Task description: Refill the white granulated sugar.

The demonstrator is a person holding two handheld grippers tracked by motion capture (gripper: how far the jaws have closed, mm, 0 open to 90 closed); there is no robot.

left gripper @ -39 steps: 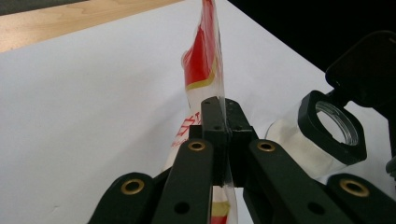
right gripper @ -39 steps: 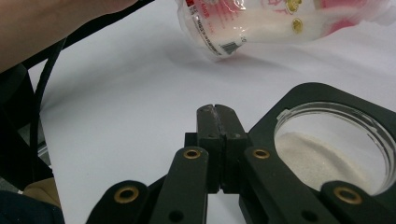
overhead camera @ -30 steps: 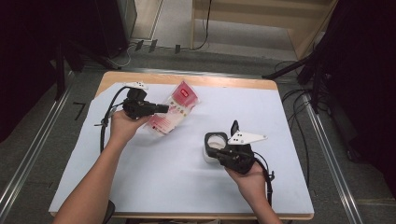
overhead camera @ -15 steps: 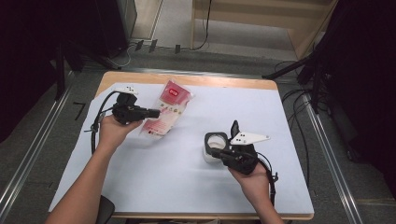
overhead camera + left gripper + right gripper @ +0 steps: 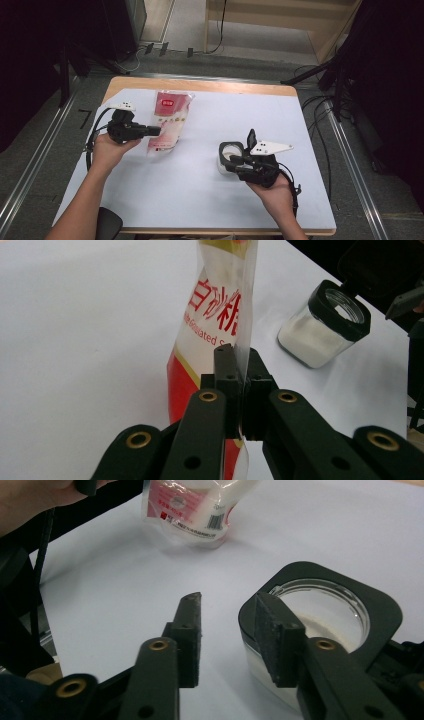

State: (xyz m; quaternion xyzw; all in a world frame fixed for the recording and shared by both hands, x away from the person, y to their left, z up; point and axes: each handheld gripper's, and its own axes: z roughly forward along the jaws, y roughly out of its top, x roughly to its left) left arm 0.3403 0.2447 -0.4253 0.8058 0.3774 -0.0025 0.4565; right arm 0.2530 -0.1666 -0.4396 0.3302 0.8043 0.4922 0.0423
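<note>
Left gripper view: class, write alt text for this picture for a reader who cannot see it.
The left gripper has its black jaws pinched shut on the edge of a red-and-white sugar bag over a white table. To the right stands an open jar of white granules.

A wooden table (image 5: 200,85) carries the scene, its top almost wholly covered by a pale white sheet (image 5: 200,190), with bare wood showing along the far edge at twelve o'clock. On the sheet at about ten o'clock lies a red and white sugar bag (image 5: 169,120), its lower end resting on the surface. Near four o'clock of centre stands a glass jar (image 5: 230,156) with a black square rim, white grains inside, well apart from the bag.
</note>
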